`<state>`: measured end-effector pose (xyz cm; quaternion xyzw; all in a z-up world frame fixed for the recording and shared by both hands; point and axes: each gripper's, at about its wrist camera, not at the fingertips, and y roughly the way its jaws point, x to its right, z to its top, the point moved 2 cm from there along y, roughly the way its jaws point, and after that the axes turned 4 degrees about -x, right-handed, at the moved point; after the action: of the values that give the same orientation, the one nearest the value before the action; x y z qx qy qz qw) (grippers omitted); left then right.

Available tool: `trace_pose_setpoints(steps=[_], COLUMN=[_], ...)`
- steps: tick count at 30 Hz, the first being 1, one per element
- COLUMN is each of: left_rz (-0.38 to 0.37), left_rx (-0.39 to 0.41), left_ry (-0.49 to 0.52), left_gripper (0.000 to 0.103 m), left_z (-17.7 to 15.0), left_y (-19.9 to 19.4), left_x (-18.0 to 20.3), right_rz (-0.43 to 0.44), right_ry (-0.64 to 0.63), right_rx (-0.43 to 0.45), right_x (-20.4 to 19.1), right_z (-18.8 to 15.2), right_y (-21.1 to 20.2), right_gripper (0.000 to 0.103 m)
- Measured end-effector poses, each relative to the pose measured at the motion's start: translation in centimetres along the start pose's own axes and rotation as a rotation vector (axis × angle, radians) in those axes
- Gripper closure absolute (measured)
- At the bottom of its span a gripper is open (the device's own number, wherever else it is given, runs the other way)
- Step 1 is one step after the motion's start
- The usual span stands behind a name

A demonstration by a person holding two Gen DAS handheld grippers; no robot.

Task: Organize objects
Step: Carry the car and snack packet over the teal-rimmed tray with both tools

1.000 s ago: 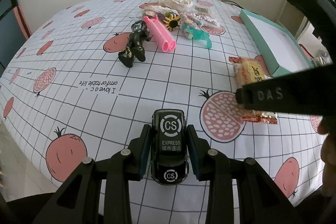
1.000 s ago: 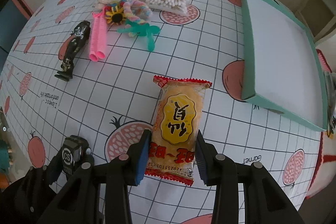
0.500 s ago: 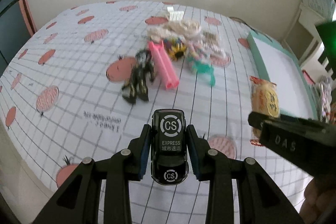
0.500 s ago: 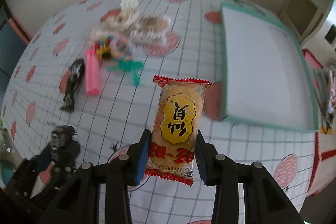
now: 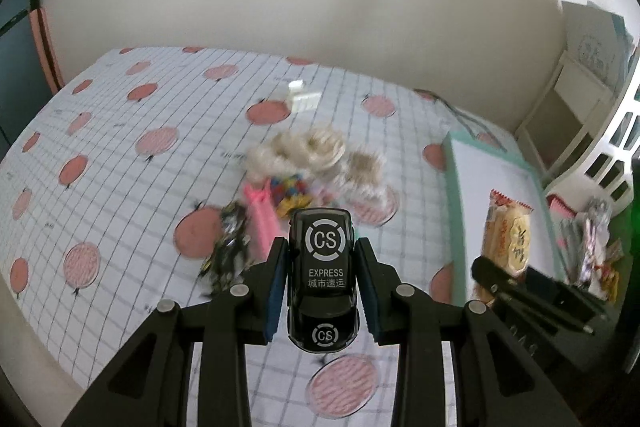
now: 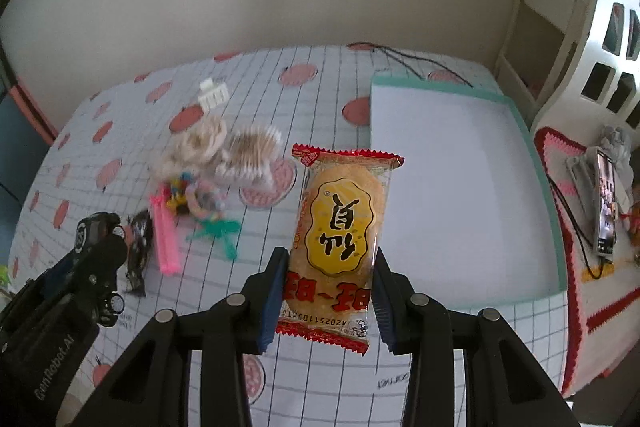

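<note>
My left claw [image 5: 321, 281] grips a black toy car [image 5: 323, 277] and my right claw [image 6: 329, 301] grips a snack packet [image 6: 338, 239], both held off the bench [image 5: 120, 163]. A green tray [image 6: 460, 187] lies to the right, and 1 blurred heap of small toys [image 6: 200, 179] lies to the left.

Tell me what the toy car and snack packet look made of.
Toy car: hard and glossy black, with highlights on the roof; plastic or painted metal, cannot tell which. Snack packet: thin shiny plastic film, with crimped serrated ends and a clear wrinkled edge.
</note>
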<state>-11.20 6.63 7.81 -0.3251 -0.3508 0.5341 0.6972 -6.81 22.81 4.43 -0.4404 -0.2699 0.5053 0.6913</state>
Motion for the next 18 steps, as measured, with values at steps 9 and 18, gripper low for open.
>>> trace_pose_setpoints(steps=[9,18], left_rz=[-0.066,-0.136], left_rx=[0.045,0.091], left_ry=[0.024,0.086], left_gripper=[0.068,0.068], left_z=[4.1,6.8], left_y=[0.4,1.4], left_x=[4.2,9.4], right_rz=[-0.072,-0.129], right_ry=[0.055,0.101], right_rx=[0.053,0.059], right_x=[2.9,6.2], right_z=[4.0,7.2], right_y=[-0.1,1.3], right_gripper=[0.061,0.061])
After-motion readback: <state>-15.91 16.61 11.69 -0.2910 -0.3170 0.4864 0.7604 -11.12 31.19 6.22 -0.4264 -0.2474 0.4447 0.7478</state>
